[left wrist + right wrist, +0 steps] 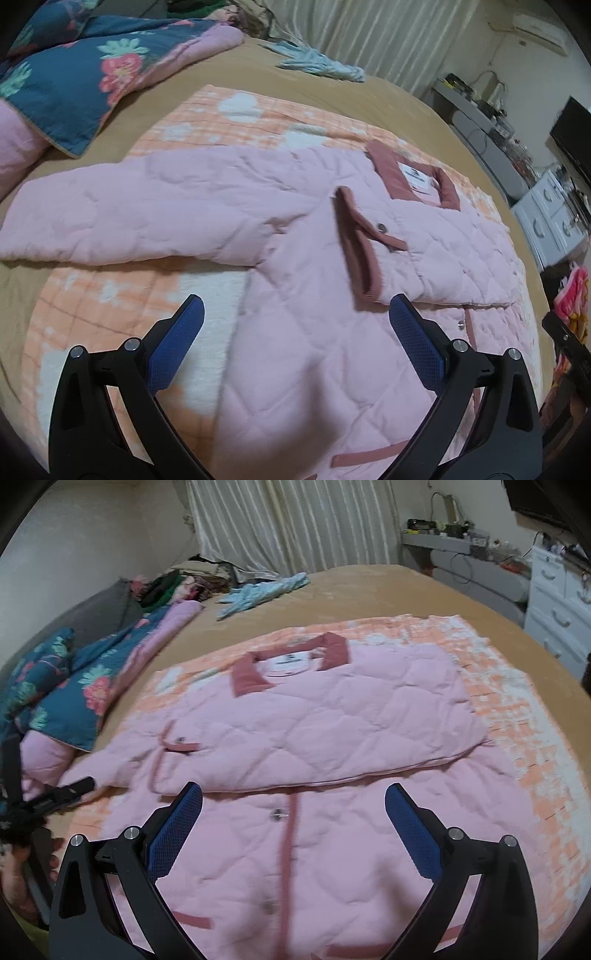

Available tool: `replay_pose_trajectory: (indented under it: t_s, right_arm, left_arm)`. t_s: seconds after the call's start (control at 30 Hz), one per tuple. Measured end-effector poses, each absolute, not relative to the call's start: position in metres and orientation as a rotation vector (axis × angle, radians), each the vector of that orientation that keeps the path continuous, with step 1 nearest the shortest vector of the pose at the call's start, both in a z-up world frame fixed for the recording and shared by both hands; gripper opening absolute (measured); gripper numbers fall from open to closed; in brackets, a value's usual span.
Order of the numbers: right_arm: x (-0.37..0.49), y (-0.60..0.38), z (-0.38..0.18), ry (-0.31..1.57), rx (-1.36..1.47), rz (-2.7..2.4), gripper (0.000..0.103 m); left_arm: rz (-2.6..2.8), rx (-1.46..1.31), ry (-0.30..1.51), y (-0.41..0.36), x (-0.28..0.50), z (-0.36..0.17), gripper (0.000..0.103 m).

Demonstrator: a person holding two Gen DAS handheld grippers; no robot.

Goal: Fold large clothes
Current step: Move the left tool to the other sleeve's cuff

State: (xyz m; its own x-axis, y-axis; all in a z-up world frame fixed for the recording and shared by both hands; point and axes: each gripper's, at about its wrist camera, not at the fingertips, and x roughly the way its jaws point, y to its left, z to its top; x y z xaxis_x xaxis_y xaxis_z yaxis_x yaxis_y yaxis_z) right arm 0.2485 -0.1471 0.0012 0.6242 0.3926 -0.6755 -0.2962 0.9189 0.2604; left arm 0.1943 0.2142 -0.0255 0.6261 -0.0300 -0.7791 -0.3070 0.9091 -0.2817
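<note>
Two open grippers hang above a pink quilted jacket that lies face up on an orange-and-white blanket spread over the tan bed. One sleeve is already folded across the chest, its dark-rose cuff lying toward nine o'clock of the front placket in the right wrist view, while the other sleeve stretches out flat toward nine o'clock in the left wrist view. I judge the garment soft, padded and fairly light: it should bend easily along its stitch lines but spring back a little and hold bulk at each fold, and the smooth shell may slide on the fleecy blanket. Good holds look to be the outstretched sleeve near its end, then the hem corners toward six o'clock, pinching through both layers. Left gripper has its blue pads spread wide, nothing between them, clear of the cloth. Right gripper is likewise spread wide over the buttoned front, holding nothing and not touching the jacket
</note>
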Motion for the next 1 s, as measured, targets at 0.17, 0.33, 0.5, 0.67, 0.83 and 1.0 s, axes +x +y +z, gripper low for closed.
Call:
replay_pose_trajectory:
  t_s: [0.17, 0.33, 0.5, 0.67, 0.83, 1.0]
  right_arm:
    - [0.236, -0.118, 0.012, 0.786, 0.09, 0.423, 0.099]
    - [0.228, -0.088, 0.021, 0.769, 0.053, 0.46, 0.099]
    - [0.218, -0.052, 0.025, 0.76, 0.0, 0.505, 0.099]
    - [0.21, -0.014, 0.022, 0.763, -0.063, 0.559, 0.099]
    - [0.204, 0.023, 0.016, 0.764, -0.124, 0.608, 0.099]
    - [0.205, 0.058, 0.008, 0.774, -0.182, 0.643, 0.099]
  left_arm:
    - [0.198, -0.456, 0.869, 0.241, 0.175, -0.025, 0.094]
    - [0.254, -0.471, 0.85, 0.267, 0.157, -0.025, 0.094]
    - [0.311, -0.504, 0.831, 0.297, 0.14, -0.031, 0.094]
    - [0.368, -0.542, 0.822, 0.324, 0.129, -0.039, 0.094]
    - [0.421, -0.606, 0.805, 0.352, 0.12, -0.051, 0.094]
    - [0.479, -0.687, 0.781, 0.38, 0.112, -0.068, 0.094]
